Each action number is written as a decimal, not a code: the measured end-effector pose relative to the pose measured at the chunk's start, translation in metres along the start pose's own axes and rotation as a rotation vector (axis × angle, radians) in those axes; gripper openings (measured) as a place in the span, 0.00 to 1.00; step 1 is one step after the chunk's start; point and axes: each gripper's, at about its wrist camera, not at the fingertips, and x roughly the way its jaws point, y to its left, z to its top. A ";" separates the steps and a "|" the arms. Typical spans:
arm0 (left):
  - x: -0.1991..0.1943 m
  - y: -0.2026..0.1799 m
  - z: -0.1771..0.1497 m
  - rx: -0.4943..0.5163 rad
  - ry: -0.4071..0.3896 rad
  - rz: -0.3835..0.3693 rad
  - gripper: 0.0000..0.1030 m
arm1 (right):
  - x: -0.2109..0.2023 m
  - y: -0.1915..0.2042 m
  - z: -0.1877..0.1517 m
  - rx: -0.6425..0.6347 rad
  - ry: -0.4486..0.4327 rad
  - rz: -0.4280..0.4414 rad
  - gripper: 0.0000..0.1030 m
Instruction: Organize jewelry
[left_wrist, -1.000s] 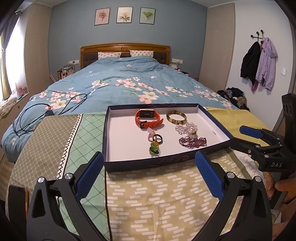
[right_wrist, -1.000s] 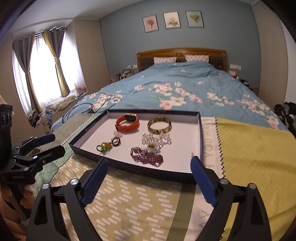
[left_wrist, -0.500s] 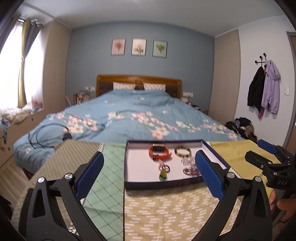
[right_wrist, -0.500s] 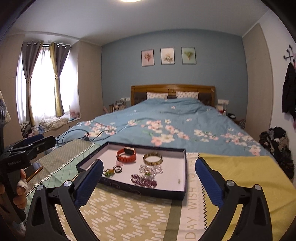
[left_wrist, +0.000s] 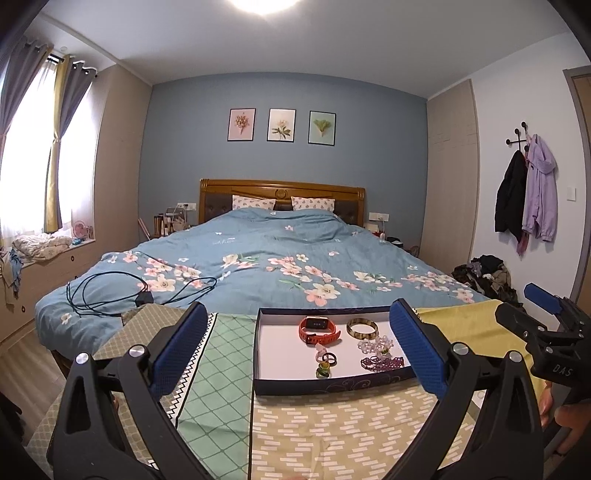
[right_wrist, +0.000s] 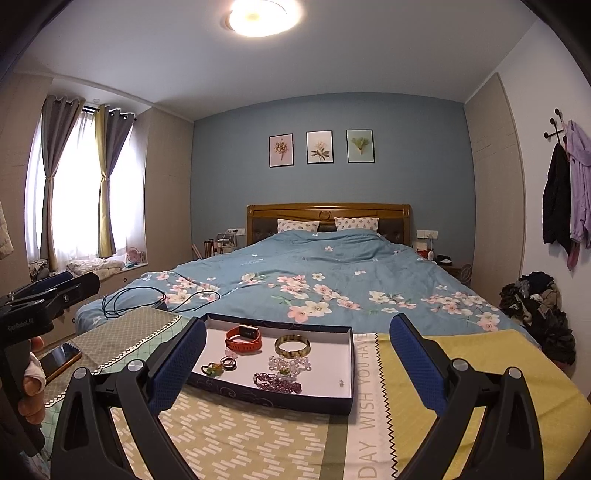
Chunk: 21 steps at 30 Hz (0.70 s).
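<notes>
Presently | left gripper (left_wrist: 295, 347) and right gripper (right_wrist: 297, 360) are hovering with jaws apart, holding nothing | jewelry is lying loose in the tray (right_wrist: 332, 400) on the bed: watch (right_wrist: 243, 339), bangle (right_wrist: 292, 346), beads (right_wrist: 277, 383) | sorting seemingly not begun

Blue wall (left_wrist: 295, 162), wooden bed (left_wrist: 282, 190), curtained window (right_wrist: 77, 206), perhaps daylit.

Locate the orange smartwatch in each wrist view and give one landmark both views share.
Left wrist view: the orange smartwatch lies in the far part of the dark blue tray, right of picture centre, left of the amber bangle.
Right wrist view: the watch lies at the tray's far left, left of picture centre.
Shared landmark: the wooden headboard under three framed flower prints.
</notes>
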 end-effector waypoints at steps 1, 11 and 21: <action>-0.002 -0.001 0.000 0.000 -0.003 0.000 0.94 | -0.001 0.000 0.000 0.002 -0.003 0.004 0.93; -0.009 -0.002 -0.002 -0.003 -0.007 0.001 0.94 | -0.010 0.003 0.001 0.010 -0.032 0.011 0.93; -0.015 -0.003 -0.001 -0.003 -0.017 0.006 0.94 | -0.014 0.003 0.002 0.022 -0.043 0.016 0.93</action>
